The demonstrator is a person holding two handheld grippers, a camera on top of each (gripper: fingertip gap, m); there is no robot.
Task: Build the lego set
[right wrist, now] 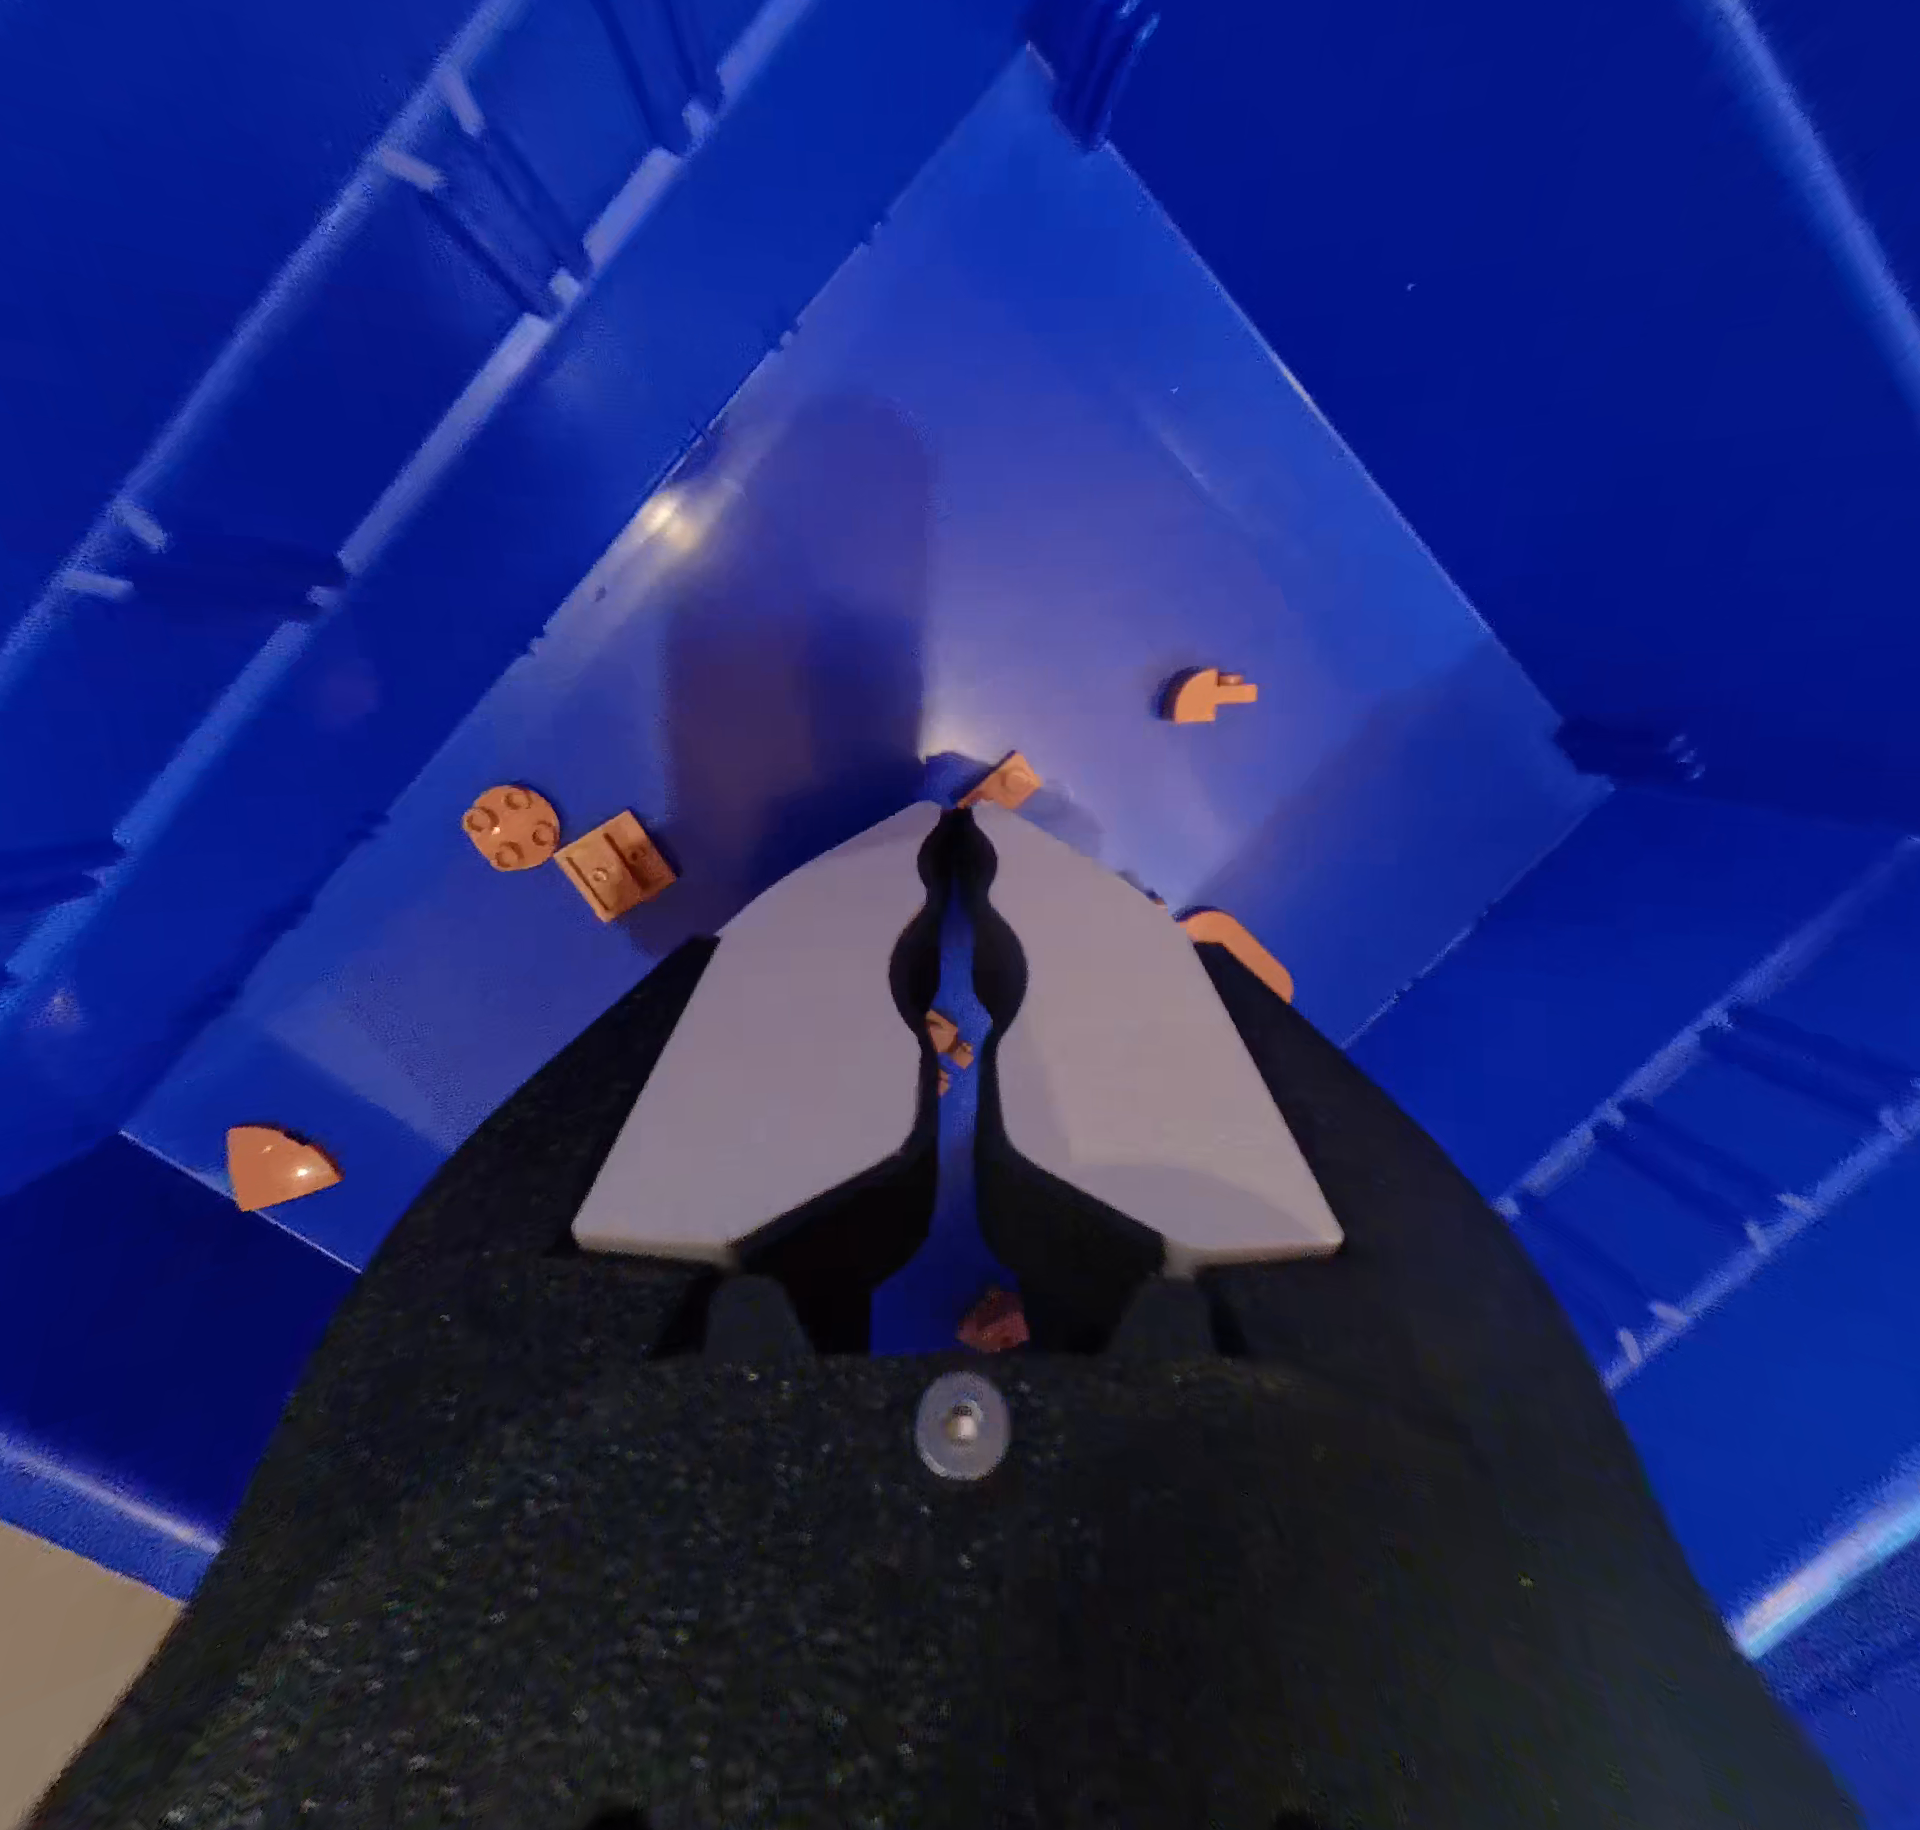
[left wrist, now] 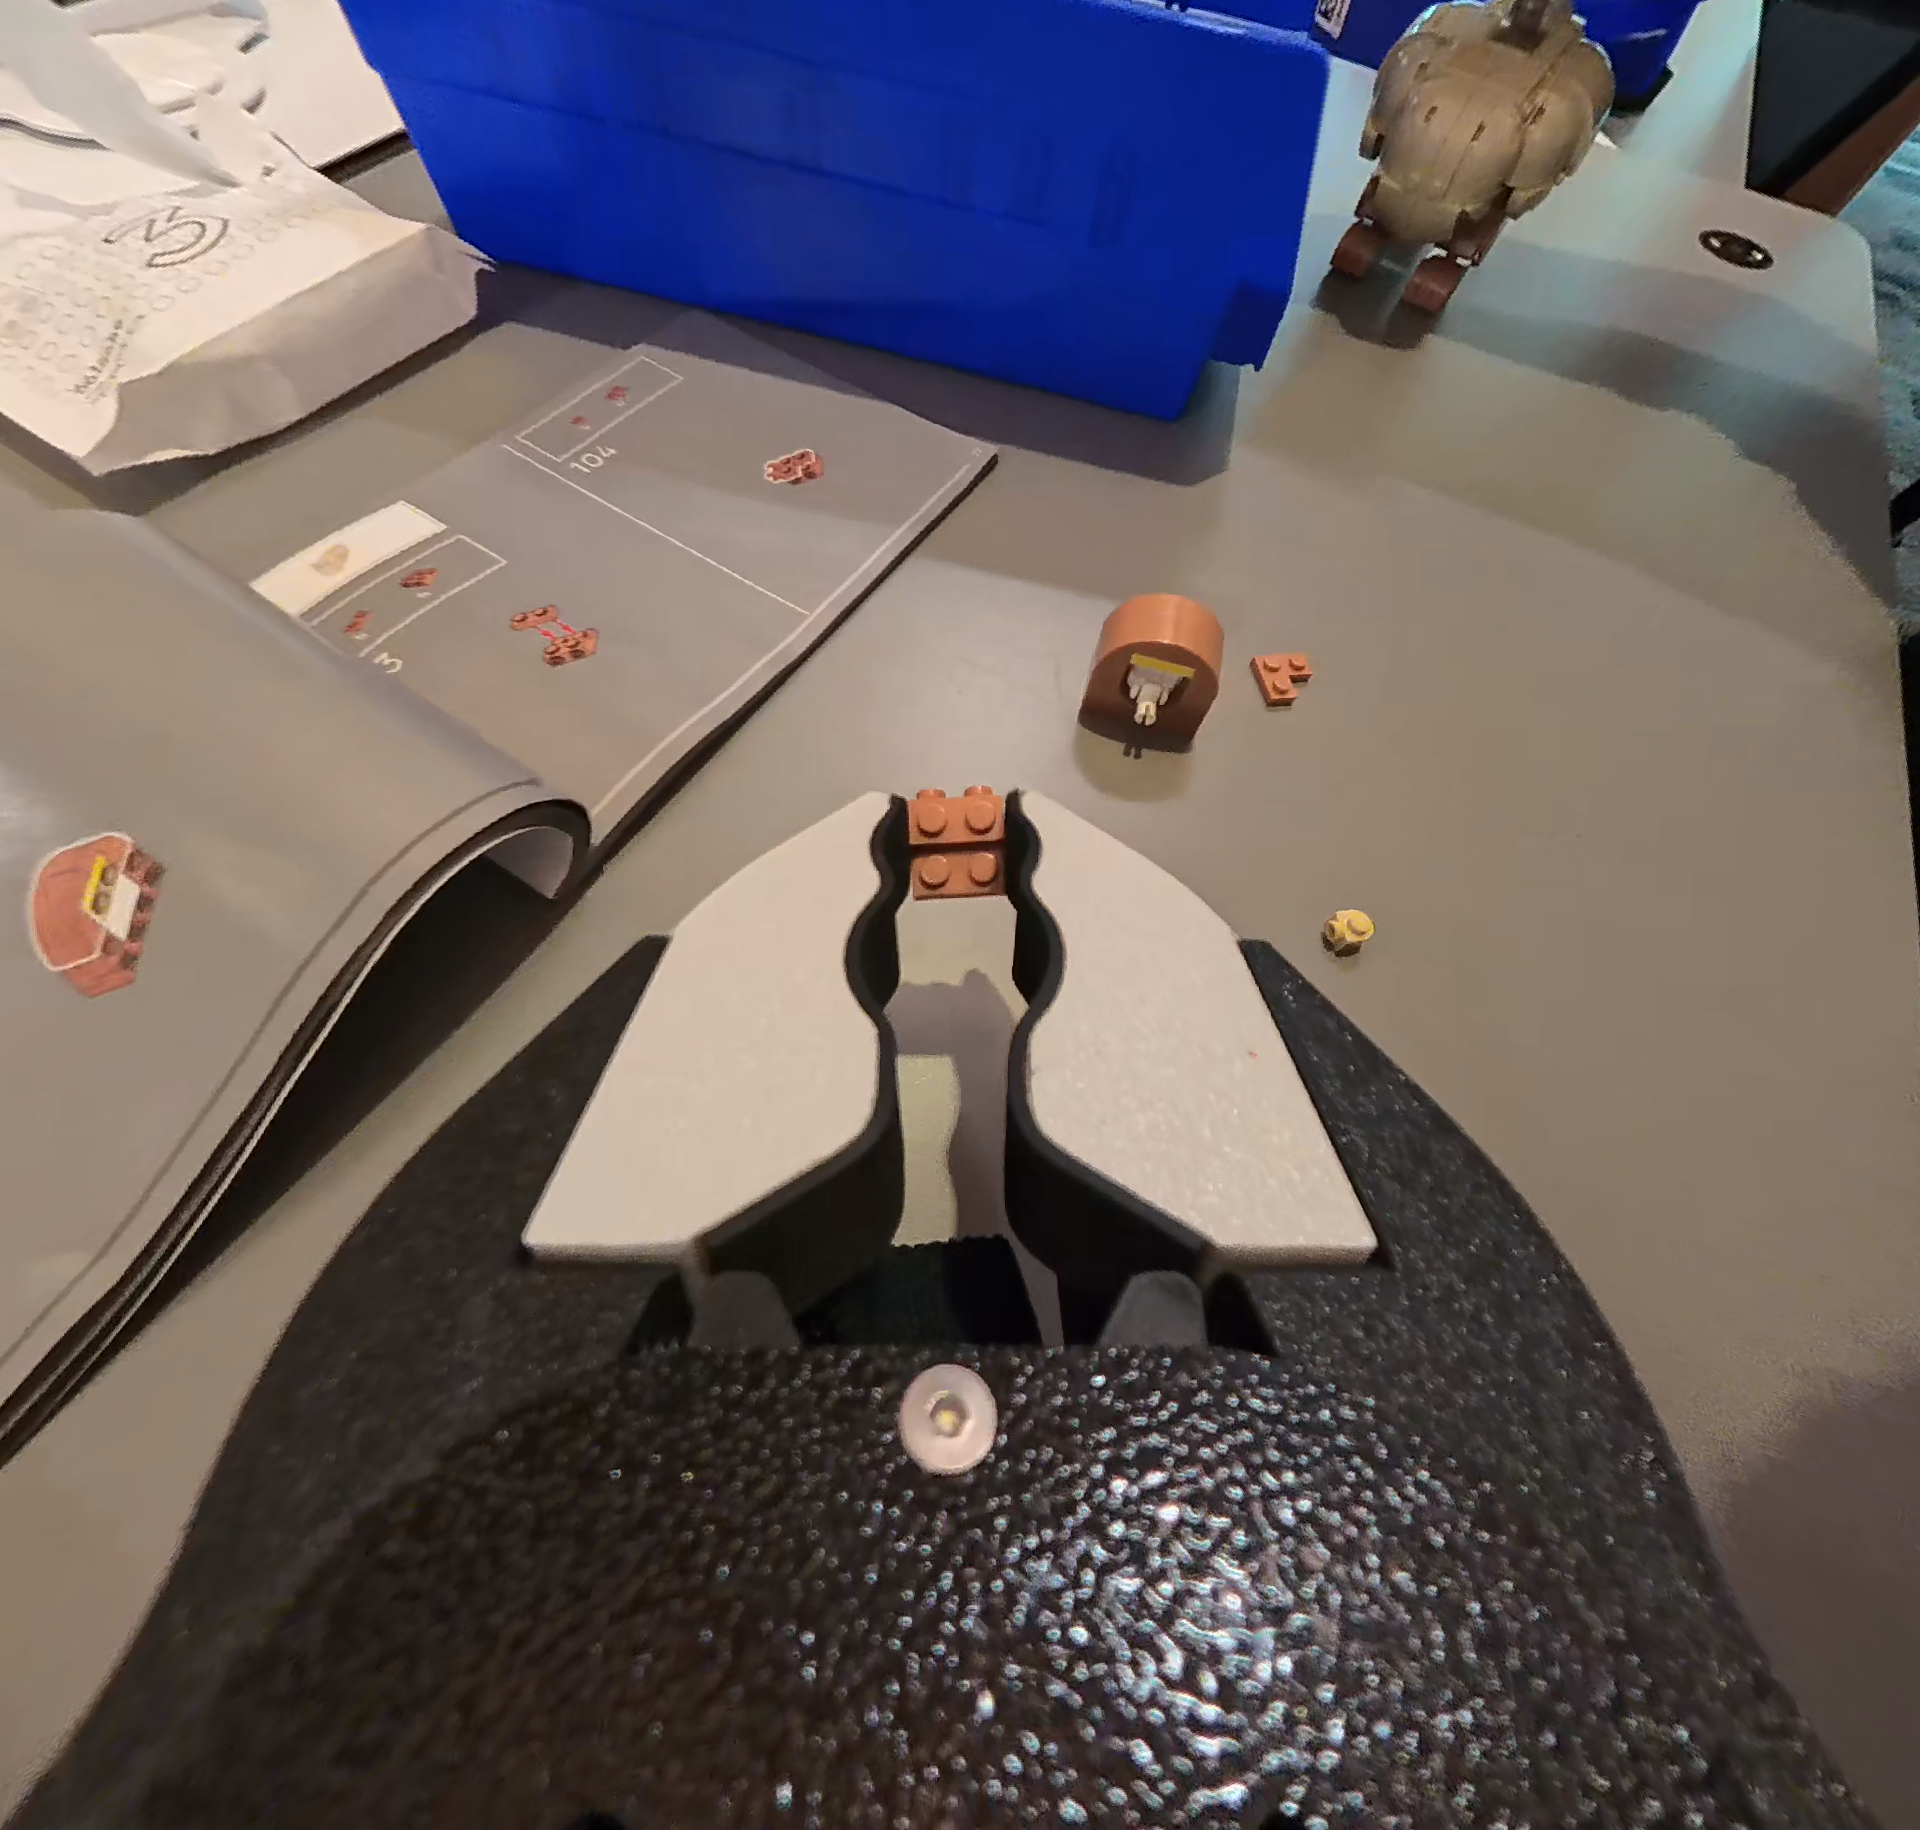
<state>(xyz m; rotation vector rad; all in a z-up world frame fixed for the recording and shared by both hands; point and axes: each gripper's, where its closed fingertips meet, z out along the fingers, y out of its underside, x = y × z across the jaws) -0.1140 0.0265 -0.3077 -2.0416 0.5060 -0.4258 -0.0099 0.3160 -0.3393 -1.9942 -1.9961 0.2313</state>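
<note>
Grey table (left wrist: 1455, 492): left jaws pinching brown brick (left wrist: 958, 850); right jaws pressed together in blue bin (right wrist: 1351, 430).

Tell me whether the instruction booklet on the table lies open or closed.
Open: the instruction booklet lies spread on the table, pages curling up at its spine.

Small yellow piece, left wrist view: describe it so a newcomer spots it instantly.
On the grey table, look right of the left gripper, nearer the camera than the brown round block. The yellow piece lies alone there: tiny, knobbly, the only loose yellow thing among brown bricks.
</note>
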